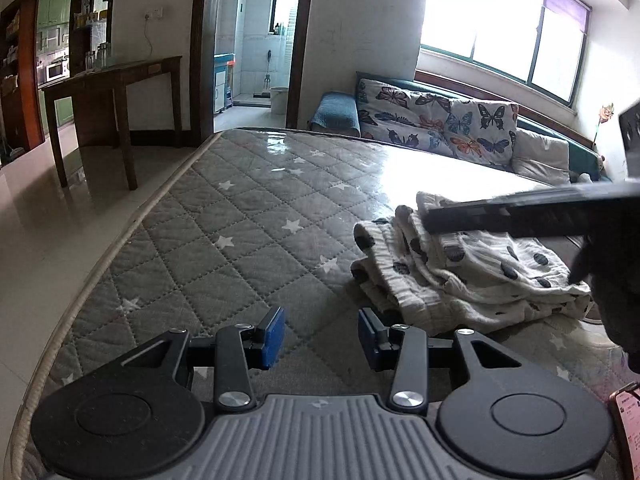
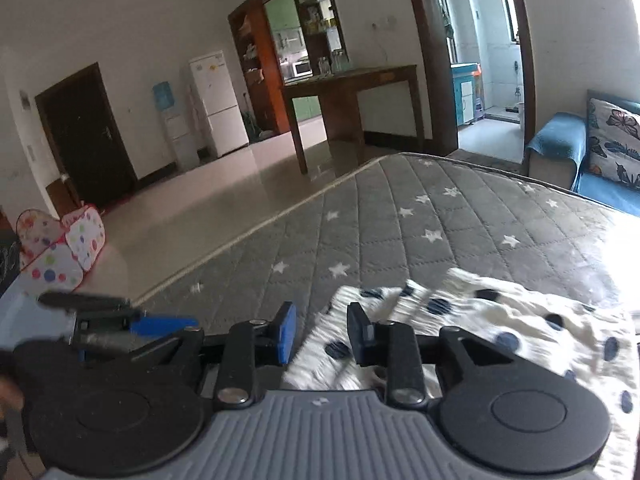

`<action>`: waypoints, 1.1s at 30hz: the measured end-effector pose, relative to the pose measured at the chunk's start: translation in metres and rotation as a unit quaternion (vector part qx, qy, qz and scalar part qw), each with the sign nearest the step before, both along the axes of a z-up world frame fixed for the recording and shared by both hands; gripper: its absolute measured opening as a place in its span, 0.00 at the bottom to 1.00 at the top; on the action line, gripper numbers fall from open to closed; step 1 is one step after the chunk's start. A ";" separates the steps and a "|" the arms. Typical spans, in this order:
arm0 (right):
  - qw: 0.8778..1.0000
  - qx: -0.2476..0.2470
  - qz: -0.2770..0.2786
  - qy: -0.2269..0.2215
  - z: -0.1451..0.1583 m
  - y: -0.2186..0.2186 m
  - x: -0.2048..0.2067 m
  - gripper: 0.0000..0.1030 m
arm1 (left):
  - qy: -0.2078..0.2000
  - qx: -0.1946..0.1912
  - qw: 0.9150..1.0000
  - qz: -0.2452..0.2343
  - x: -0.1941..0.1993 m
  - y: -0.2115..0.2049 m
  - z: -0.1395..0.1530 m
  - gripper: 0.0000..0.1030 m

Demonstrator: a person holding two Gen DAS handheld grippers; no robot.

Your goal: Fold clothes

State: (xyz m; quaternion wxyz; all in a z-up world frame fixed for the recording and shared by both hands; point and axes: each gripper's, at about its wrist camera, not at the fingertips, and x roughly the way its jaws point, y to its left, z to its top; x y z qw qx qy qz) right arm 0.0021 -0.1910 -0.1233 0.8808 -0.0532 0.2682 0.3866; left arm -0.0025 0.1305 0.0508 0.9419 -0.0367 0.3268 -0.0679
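One garment (image 1: pixel 472 276), white with dark spots, lies bunched in rough layers on the quilted grey mattress (image 1: pixel 240 232) in the left wrist view. It sits ahead and to the right of the left gripper (image 1: pixel 321 336), whose blue pads stand apart with nothing between them, over bare mattress just short of the cloth. A dark, blurred bar (seemingly the other tool) crosses above the pile.

From the right wrist, the right gripper (image 2: pixel 321 334) has its jaws spread too, hovering over the near edge of the garment; the fabric looks blurred beneath and I cannot tell whether a finger touches it.

Judging by the heap, some folds may be in, but it looks uneven, so tidying or a final fold seems left.
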 end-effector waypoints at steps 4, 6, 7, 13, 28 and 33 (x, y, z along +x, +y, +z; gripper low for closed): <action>0.999 -0.020 -0.034 0.005 0.003 -0.039 0.006 0.27 | -0.007 -0.003 1.000 -0.011 0.009 -0.007 0.005 0.43; 0.998 -0.030 -0.051 0.007 0.005 -0.058 0.009 0.27 | -0.011 -0.006 1.000 -0.024 0.015 -0.015 0.009 0.43; 0.998 -0.035 -0.060 0.008 0.006 -0.068 0.011 0.27 | -0.012 -0.006 0.999 -0.032 0.019 -0.021 0.010 0.43; 0.993 -0.049 -0.107 0.025 0.007 -0.123 0.018 0.28 | -0.020 -0.008 0.996 -0.083 0.055 -0.062 0.020 0.43; 0.995 -0.099 0.004 -0.024 -0.021 -0.077 -0.004 0.36 | 0.030 0.011 0.994 -0.108 0.182 -0.111 -0.002 0.47; 0.989 -0.132 0.039 -0.063 -0.033 -0.040 -0.008 0.35 | 0.031 -0.005 0.992 -0.123 0.185 -0.115 -0.009 0.21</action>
